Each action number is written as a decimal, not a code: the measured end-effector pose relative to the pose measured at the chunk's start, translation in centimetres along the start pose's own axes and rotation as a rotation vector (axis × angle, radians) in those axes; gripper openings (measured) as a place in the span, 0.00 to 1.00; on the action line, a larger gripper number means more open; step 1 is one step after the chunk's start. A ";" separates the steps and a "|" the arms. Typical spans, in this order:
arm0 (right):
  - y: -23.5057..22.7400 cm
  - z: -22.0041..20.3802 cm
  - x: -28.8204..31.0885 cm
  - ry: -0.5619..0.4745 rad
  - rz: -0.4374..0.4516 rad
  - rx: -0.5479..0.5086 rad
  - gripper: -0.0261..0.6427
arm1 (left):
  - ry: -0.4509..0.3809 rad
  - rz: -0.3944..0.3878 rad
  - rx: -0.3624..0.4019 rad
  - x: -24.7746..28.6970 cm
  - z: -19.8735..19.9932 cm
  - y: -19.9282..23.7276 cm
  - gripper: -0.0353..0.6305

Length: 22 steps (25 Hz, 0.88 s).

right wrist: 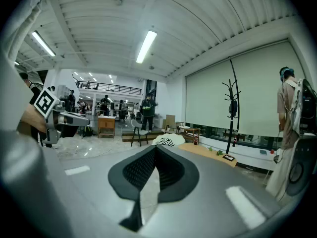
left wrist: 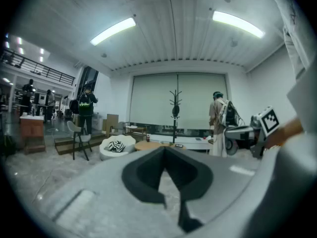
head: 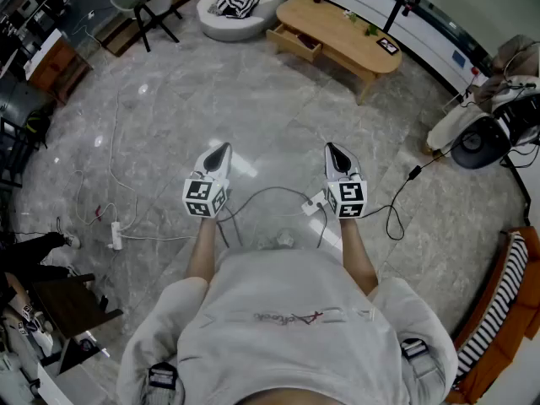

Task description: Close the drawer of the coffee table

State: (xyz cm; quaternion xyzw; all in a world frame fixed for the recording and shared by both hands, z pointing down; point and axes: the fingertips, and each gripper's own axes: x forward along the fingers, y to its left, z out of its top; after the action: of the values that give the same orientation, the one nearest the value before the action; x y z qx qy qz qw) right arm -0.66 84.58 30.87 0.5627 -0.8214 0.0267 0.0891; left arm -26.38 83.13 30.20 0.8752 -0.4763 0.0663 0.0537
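The oval wooden coffee table (head: 337,30) stands far ahead on the grey stone floor. Its drawer (head: 295,42) is pulled out on the side facing me. My left gripper (head: 223,148) and right gripper (head: 331,148) are held side by side in front of my chest, both shut and empty, far short of the table. In the left gripper view the closed jaws (left wrist: 166,148) point toward the table (left wrist: 148,145). The right gripper view has its shut jaws (right wrist: 156,148) just left of the table (right wrist: 208,152).
A white beanbag (head: 239,5) with a striped cushion sits left of the table. Cables, a power strip (head: 116,236) and a white plug (head: 314,202) lie on the floor nearby. A round black fan (head: 479,142) stands at right, a chair (head: 153,7) at the back left. People stand around the room.
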 end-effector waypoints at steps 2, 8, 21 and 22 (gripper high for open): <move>-0.7 0.1 0.5 -0.003 0.000 0.003 0.04 | 0.001 0.004 -0.008 0.7 -0.1 0.1 0.05; -1.8 0.2 0.7 0.000 0.003 0.002 0.04 | 0.013 0.008 -0.015 1.4 -0.4 -0.5 0.05; -3.2 -0.1 1.1 -0.004 0.039 0.003 0.04 | 0.025 0.024 0.004 2.4 -0.2 -1.6 0.05; -3.3 -0.1 1.1 -0.003 0.044 0.000 0.04 | 0.028 0.025 0.004 2.4 -0.2 -1.8 0.05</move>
State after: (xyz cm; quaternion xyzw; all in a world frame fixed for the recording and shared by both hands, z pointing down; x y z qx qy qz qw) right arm 2.06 82.36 31.02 0.5444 -0.8338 0.0279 0.0874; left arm -23.59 82.13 30.79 0.8682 -0.4863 0.0800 0.0578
